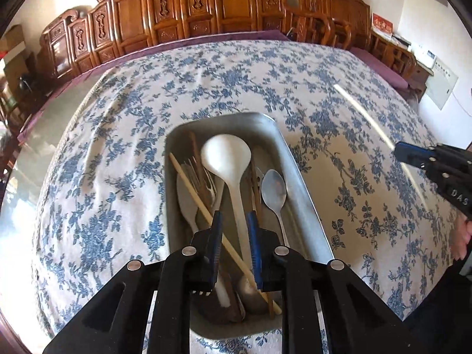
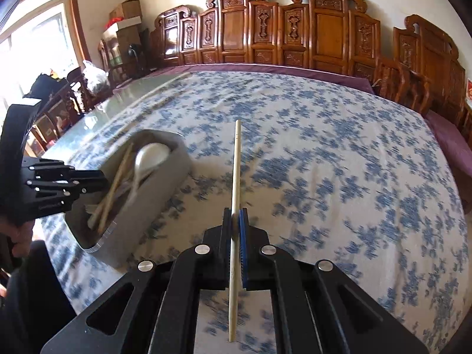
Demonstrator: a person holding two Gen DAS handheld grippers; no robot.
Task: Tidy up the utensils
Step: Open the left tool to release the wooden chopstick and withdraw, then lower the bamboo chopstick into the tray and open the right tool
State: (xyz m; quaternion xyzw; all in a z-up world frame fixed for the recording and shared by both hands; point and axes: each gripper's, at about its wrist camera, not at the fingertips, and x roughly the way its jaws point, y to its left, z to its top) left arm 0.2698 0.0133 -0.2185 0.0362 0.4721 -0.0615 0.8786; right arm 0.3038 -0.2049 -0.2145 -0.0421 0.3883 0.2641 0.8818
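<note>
The right gripper (image 2: pixel 235 221) pinches 1 pale chopstick (image 2: pixel 235 177) above the cloth, right of the metal tray (image 1: pixel 298 159). The left gripper (image 1: pixel 234 227) hangs over the tray's utensils, jaws slightly apart, gripping nothing. Judged next: carry the chopstick to its spot.

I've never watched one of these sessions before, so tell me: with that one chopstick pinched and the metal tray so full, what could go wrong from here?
The right hand-held gripper pinches the chopstick on a short stretch only, so it could swivel or slip out.

The tray is crowded: the white ladle, a metal spoon and another chopstick lie crossed, so picking one may drag others.

The left hand-held gripper hovers slightly open and could catch two pieces.
</note>
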